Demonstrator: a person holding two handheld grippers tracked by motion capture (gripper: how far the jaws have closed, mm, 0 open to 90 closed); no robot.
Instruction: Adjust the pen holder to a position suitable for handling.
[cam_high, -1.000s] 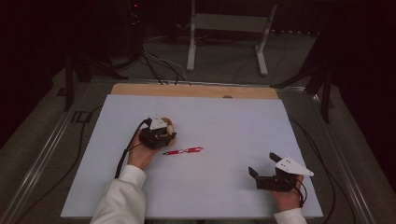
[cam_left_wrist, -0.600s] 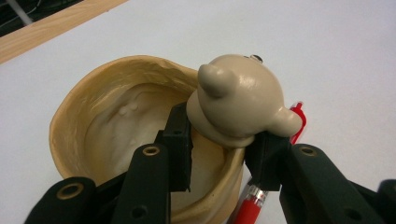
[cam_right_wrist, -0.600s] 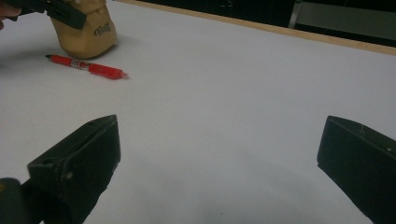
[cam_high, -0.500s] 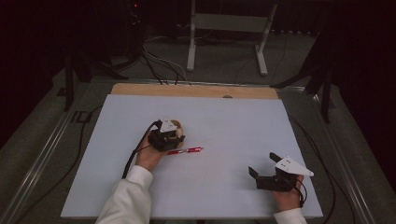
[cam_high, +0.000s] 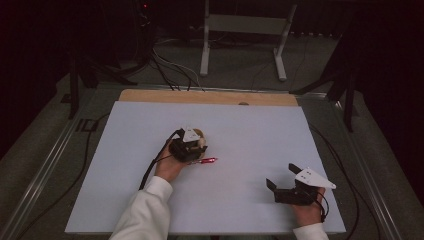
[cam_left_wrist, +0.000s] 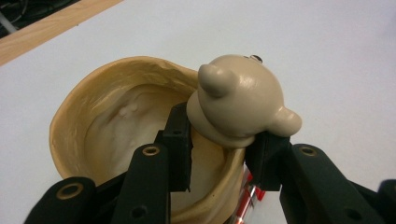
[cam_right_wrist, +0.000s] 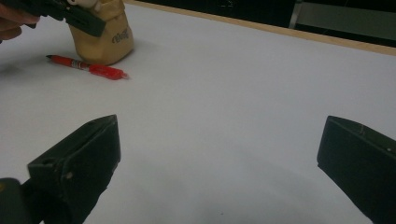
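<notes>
A tan soft pouch (cam_left_wrist: 116, 116) with a bear head (cam_left_wrist: 243, 100) on its rim stands mid-table, seen from above as pouch (cam_high: 199, 135). My left gripper (cam_left_wrist: 222, 140) is shut on the rim just under the bear head, one pad inside and one outside; in the high view the left gripper (cam_high: 187, 147) hangs over the pouch. A red pen (cam_high: 205, 161) lies flat right beside the pouch's base; the right gripper view shows the pen (cam_right_wrist: 88, 66) and the pouch (cam_right_wrist: 109, 39) at the upper left. My right gripper (cam_high: 281, 175) rests at the front right, open and holding nothing, its jaws wide apart (cam_right_wrist: 219, 126).
The white table top (cam_high: 260, 130) ends in a wooden strip (cam_high: 210, 96) at the far edge. Behind it, a metal stand (cam_high: 240, 30) and cables (cam_high: 170, 65) lie on the floor. A black cable (cam_high: 150, 167) trails from the left gripper.
My left gripper has carried the pouch to the right and slightly nearer, up against the red pen. The right gripper has stayed still.
</notes>
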